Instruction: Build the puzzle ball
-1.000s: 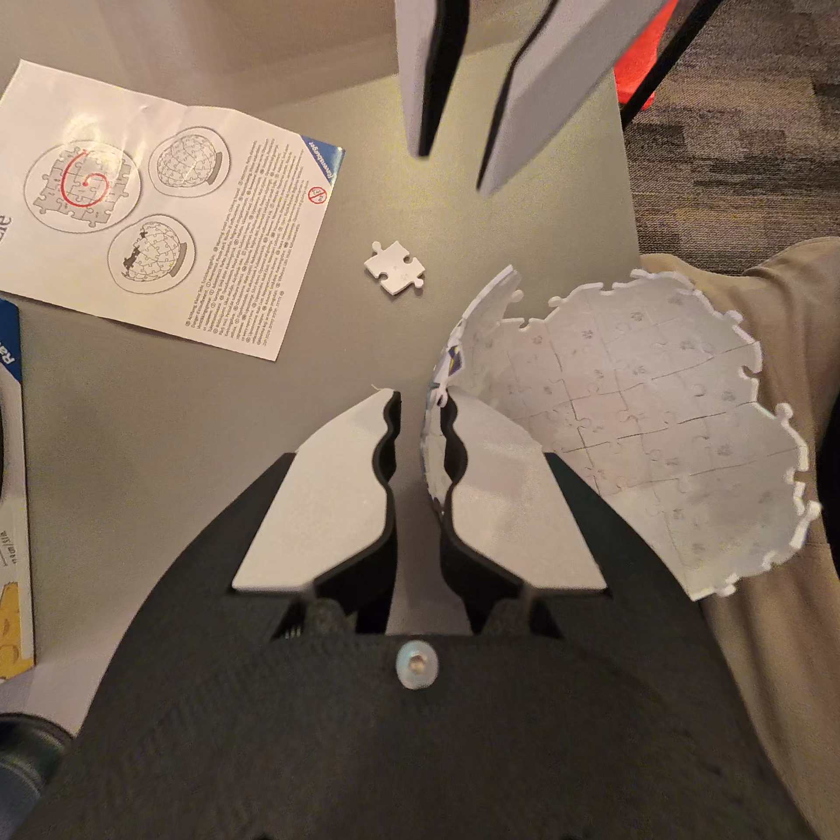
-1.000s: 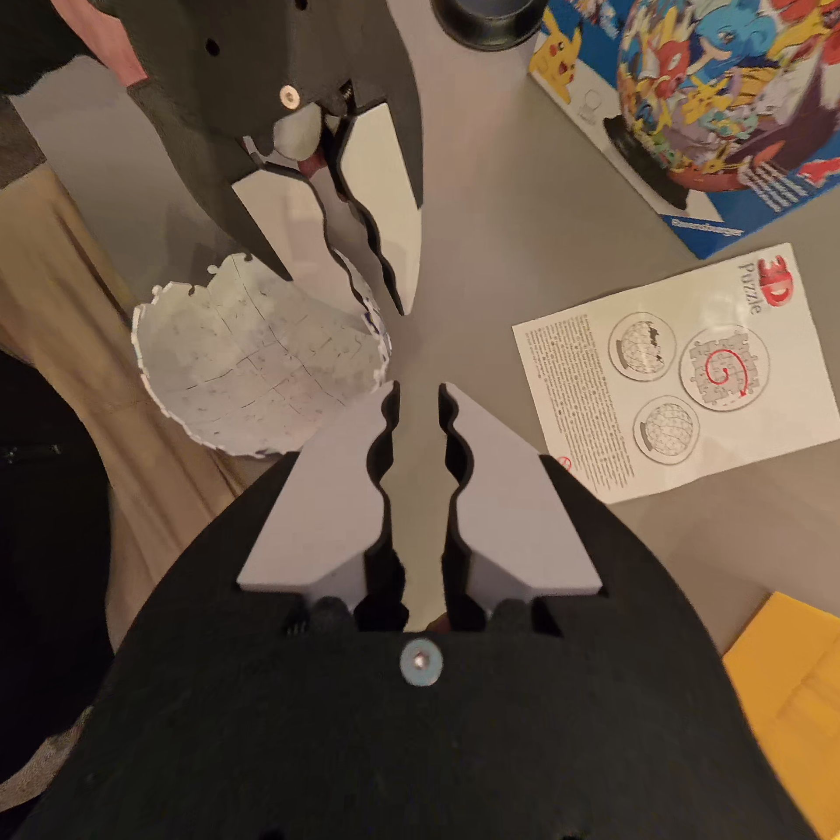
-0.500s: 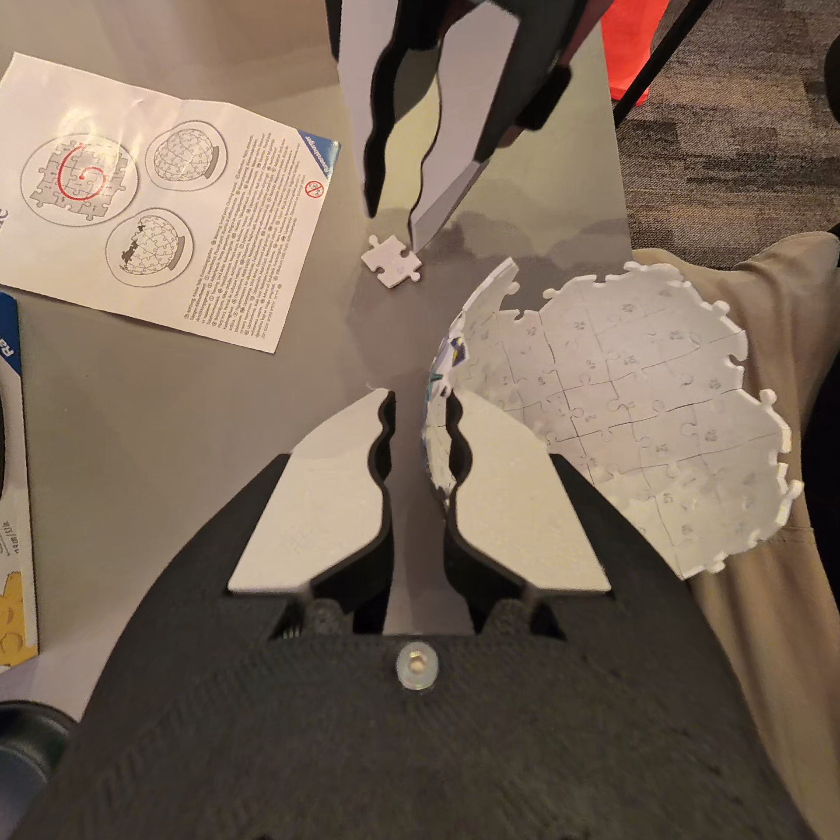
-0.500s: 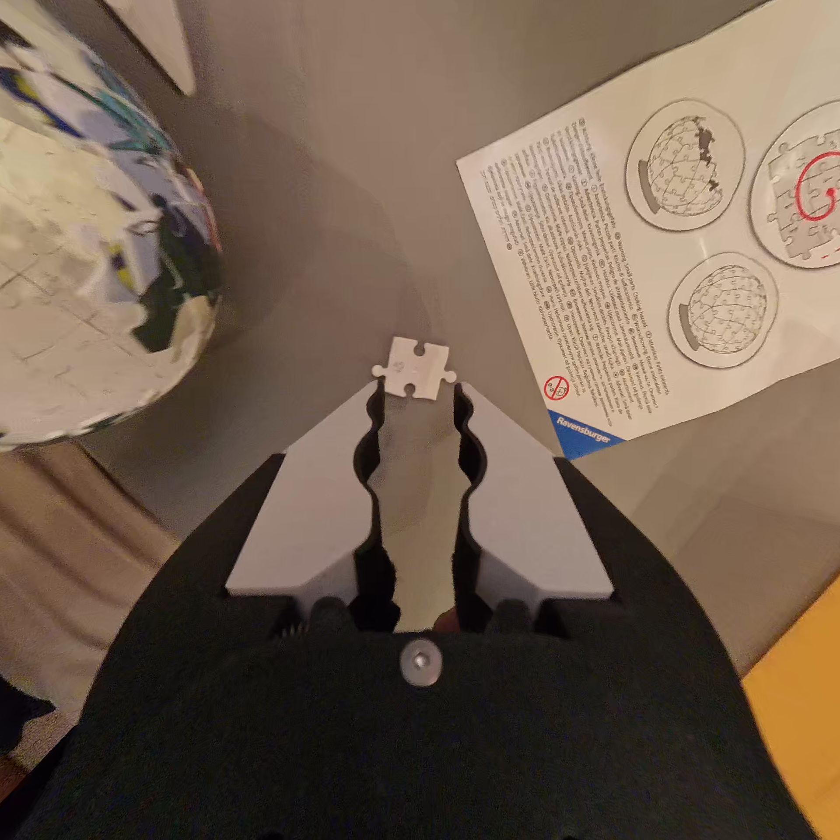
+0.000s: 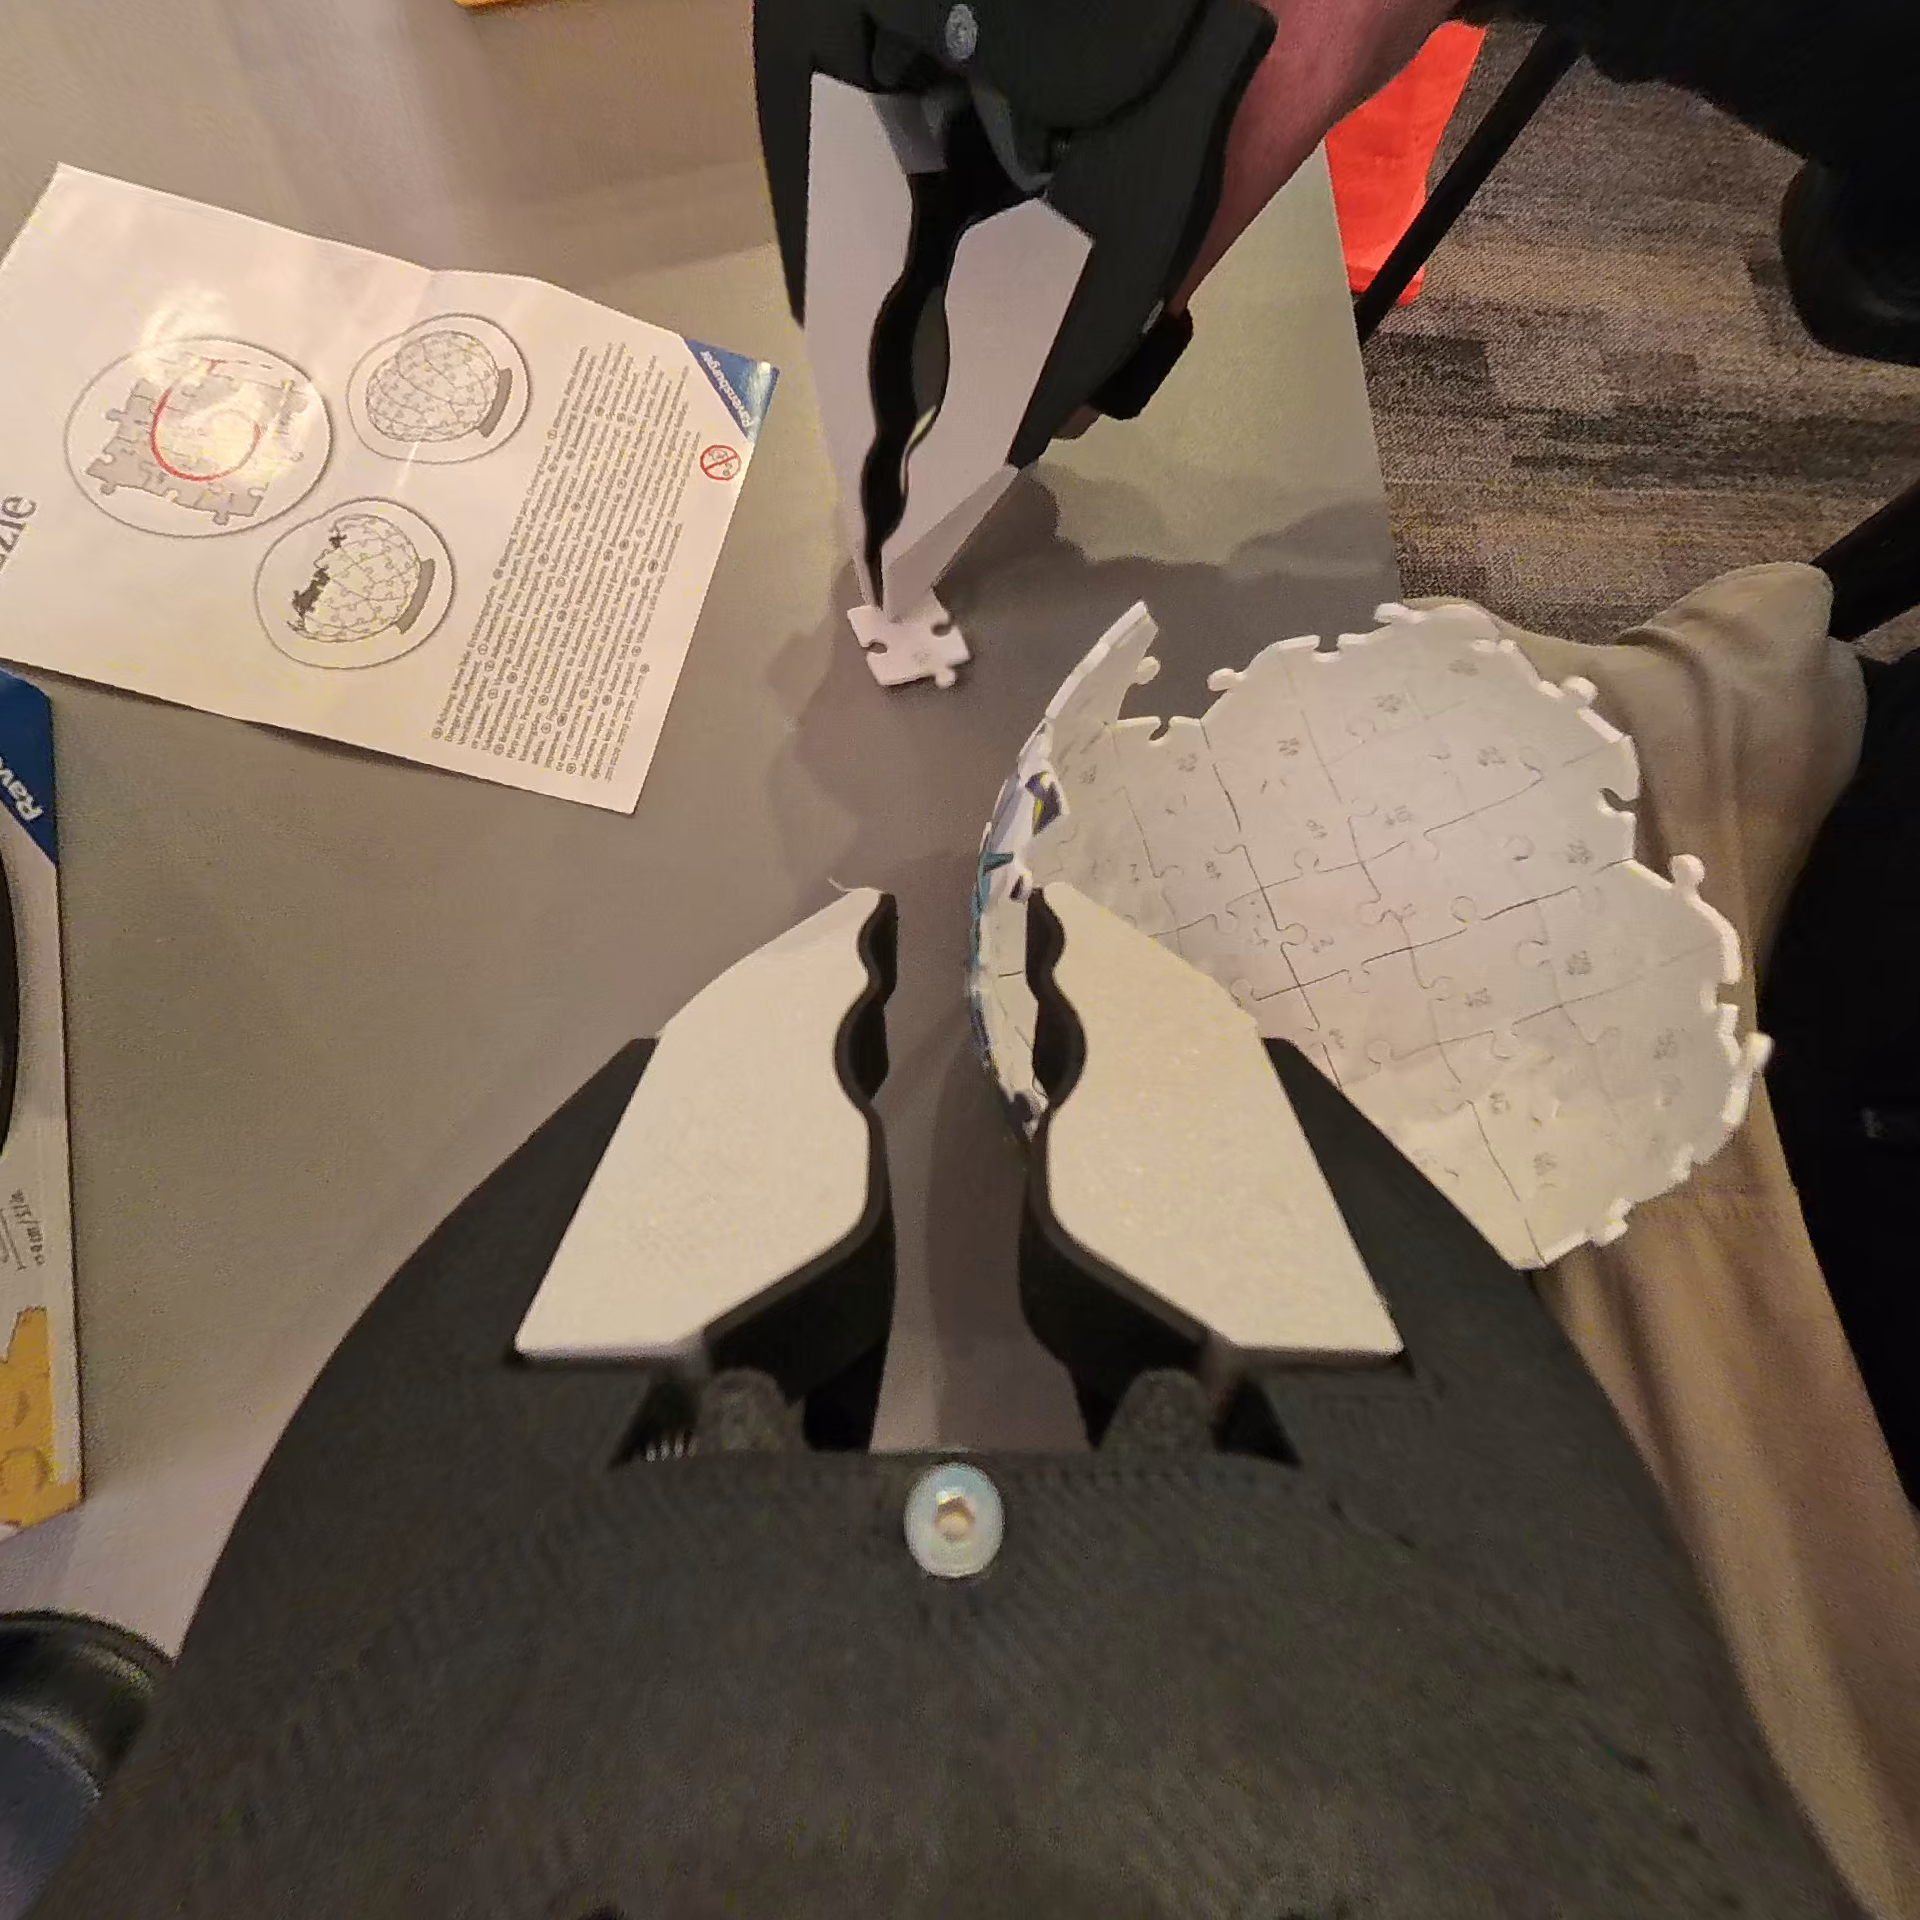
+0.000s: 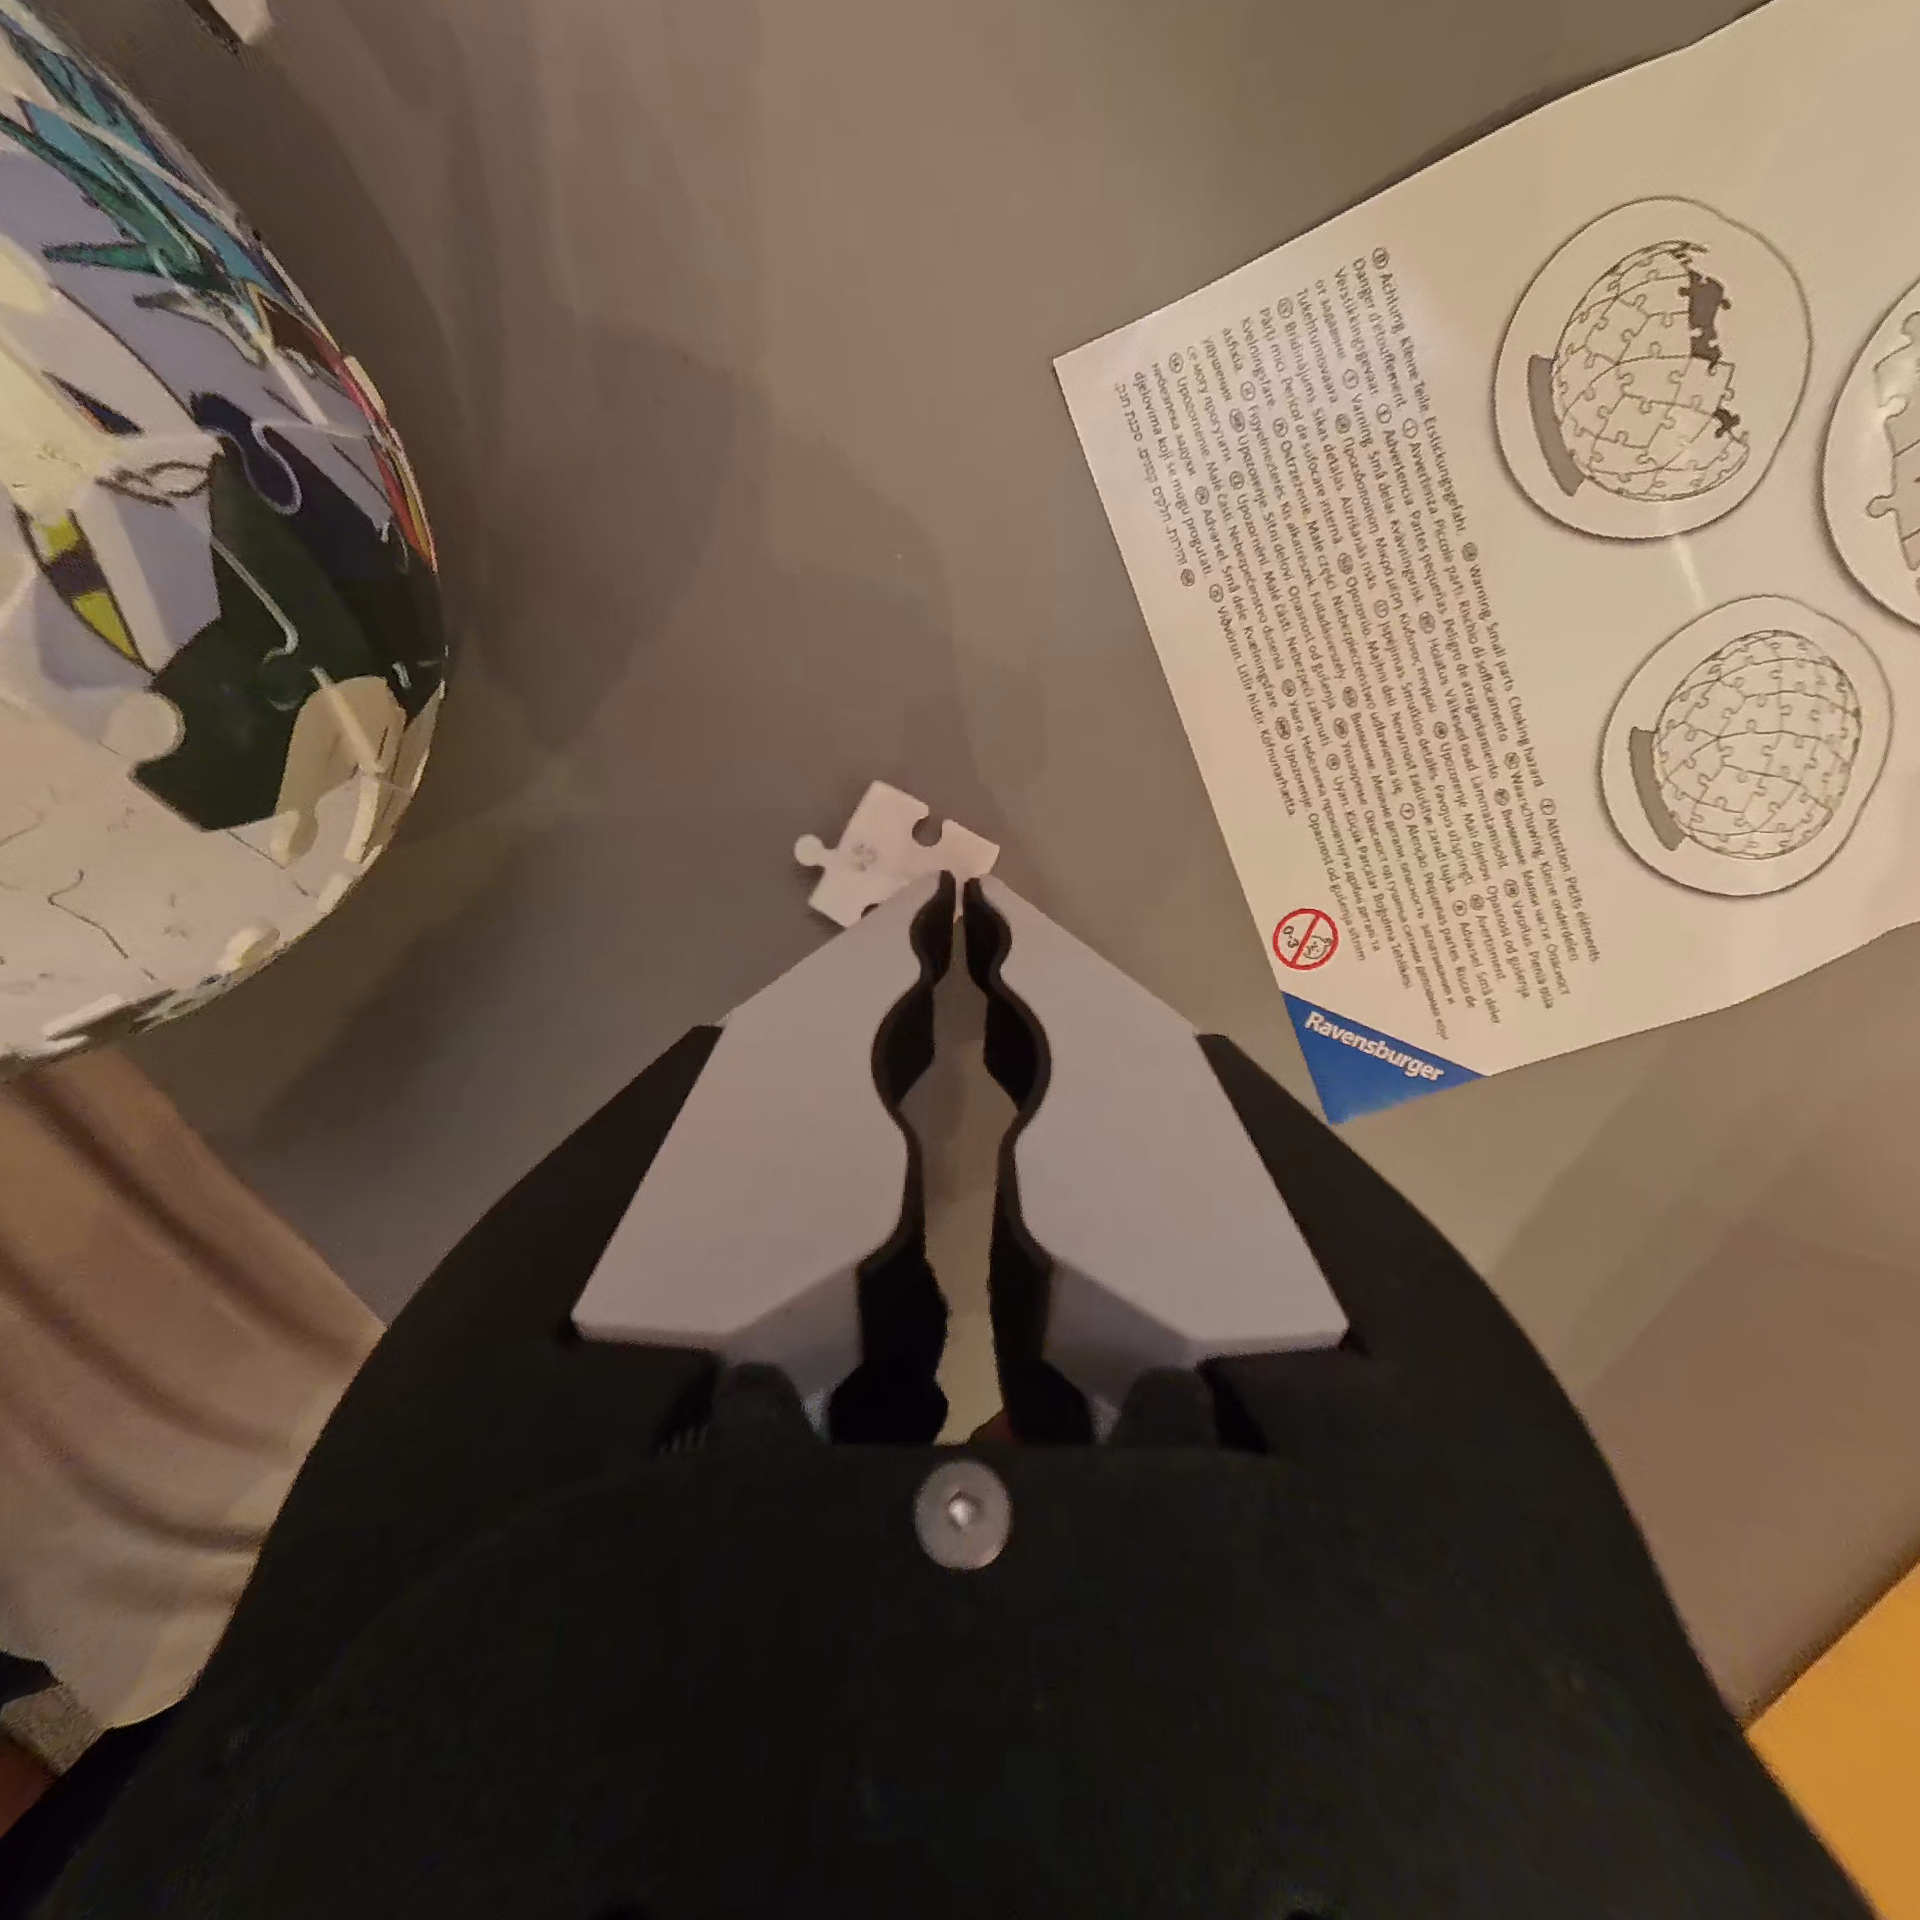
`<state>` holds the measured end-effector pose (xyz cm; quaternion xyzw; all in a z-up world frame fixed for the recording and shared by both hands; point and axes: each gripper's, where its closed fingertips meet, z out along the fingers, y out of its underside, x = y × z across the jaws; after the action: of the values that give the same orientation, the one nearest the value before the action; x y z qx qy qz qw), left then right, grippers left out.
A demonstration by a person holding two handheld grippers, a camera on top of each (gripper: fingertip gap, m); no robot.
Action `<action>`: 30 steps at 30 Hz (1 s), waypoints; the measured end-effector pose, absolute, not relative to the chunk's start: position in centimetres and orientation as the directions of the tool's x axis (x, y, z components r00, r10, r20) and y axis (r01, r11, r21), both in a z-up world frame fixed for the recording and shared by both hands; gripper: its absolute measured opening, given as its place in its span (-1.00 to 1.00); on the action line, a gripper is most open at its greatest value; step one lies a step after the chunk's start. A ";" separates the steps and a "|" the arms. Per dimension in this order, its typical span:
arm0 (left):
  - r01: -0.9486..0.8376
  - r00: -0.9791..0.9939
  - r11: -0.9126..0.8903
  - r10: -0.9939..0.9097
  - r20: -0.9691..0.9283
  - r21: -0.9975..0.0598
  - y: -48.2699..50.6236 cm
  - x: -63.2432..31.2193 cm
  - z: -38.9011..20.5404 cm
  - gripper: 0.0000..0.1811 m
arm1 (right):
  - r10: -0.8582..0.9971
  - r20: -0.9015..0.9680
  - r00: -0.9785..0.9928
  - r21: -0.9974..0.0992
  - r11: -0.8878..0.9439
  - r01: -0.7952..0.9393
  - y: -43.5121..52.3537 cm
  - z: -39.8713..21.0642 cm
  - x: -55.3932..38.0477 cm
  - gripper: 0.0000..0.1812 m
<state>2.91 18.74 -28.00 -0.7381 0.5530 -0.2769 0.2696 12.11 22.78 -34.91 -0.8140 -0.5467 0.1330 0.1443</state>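
Packaging, a box (image 5: 26, 1039) with a blue and yellow print, lay along the left edge of the tabletop (image 5: 416, 987) in the left wrist view. Beside it, toward the far left corner, an unfolded instruction sheet (image 5: 395, 488) with three round diagrams lay flat. Near the middle of the tabletop a single white puzzle piece (image 5: 912, 646) lay blank side up, and the right tool (image 5: 891, 582) came down on it from the far side, its two tips clenched on the piece's far edge; the right wrist view showed the same pinch (image 6: 956, 883), the tips nearly touching with the piece (image 6: 883, 847) caught between them. The left tool (image 5: 961, 914) sat at the near edge, its fingers parted only as far as the shell wall they grasped. That shell, the half-built puzzle ball (image 5: 1403, 935), hung off the right edge of the tabletop over a tan trouser leg (image 5: 1714, 1455), with its white hollow inside facing up and its printed outer skin (image 6: 208, 520) toward the tabletop.
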 end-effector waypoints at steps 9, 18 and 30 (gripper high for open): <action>-0.638 0.237 -0.239 -0.965 0.108 -0.732 18.9 2.4 -26.6 -0.74 | 0.927 -0.068 0.370 -0.389 -0.366 0.845 22.0 -34.2 12.7 -0.95; -0.630 0.234 -0.229 -0.967 0.099 -0.742 18.9 2.4 -25.9 -0.74 | 0.957 -0.022 0.290 -0.363 -0.278 0.889 21.5 -34.9 13.0 -0.80; -0.613 0.238 -0.226 -0.966 0.096 -0.757 19.0 2.3 -25.1 -0.74 | 0.954 -0.043 0.297 -0.364 -0.292 0.884 19.9 -33.8 13.8 -0.78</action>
<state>2.30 18.99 -25.13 -0.7266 0.5436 -0.2920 0.3022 13.77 19.87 -33.81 -0.7936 -0.5790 0.1269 0.1370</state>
